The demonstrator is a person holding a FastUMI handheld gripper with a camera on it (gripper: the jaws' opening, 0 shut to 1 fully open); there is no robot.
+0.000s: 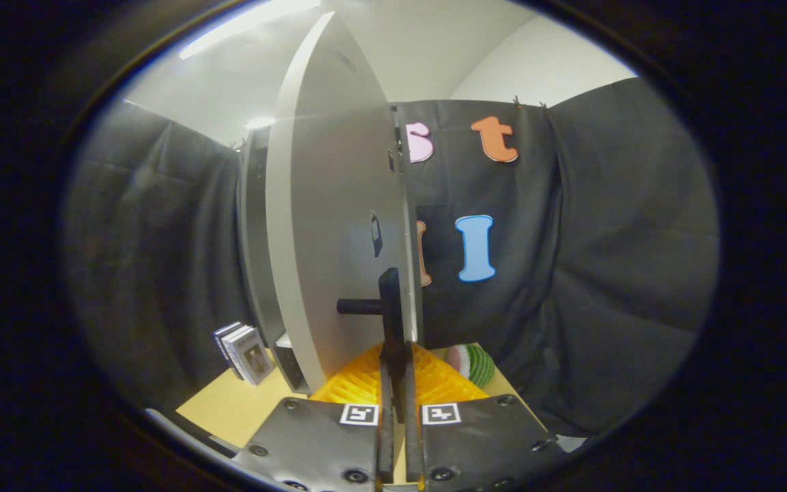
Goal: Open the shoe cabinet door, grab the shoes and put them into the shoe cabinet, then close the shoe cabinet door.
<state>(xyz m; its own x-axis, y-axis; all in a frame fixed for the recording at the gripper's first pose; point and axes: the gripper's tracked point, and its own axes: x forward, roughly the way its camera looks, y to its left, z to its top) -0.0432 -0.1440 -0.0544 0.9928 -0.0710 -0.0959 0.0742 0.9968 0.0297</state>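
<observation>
Fingers [397, 383] drawn close together and clamped on the dark bar handle [389, 307] of the shoe cabinet door [339, 225], one finger on each side of the upright grip, with the short stand-off post reaching back to the door's face. Door swung well out from the shoe cabinet [254, 260], seen almost edge-on just ahead of the fingers, hinged side away on the left where the cabinet's dark opening shows behind it. Held this way, by the handle and not the panel edge, most likely so the door can be drawn or pushed about its hinge without slipping. Standing on a pale worktop [229, 410], the cabinet near the back edge against the booth's black cloth. Just below the handle and beyond the fingertips, a yellow ribbed thing [434, 383], perhaps a rack or tray, hard to tell. Beside it, towards the worktop's far right corner, a green-striped round object [475, 363] like a toy watermelon. At the left, near the cabinet's foot, a small stack of boxes or cards [244, 352] leaning upright. Shoes not identifiable here. Judged stage: door being worked by its handle; opening or closing cannot be told.
</observation>
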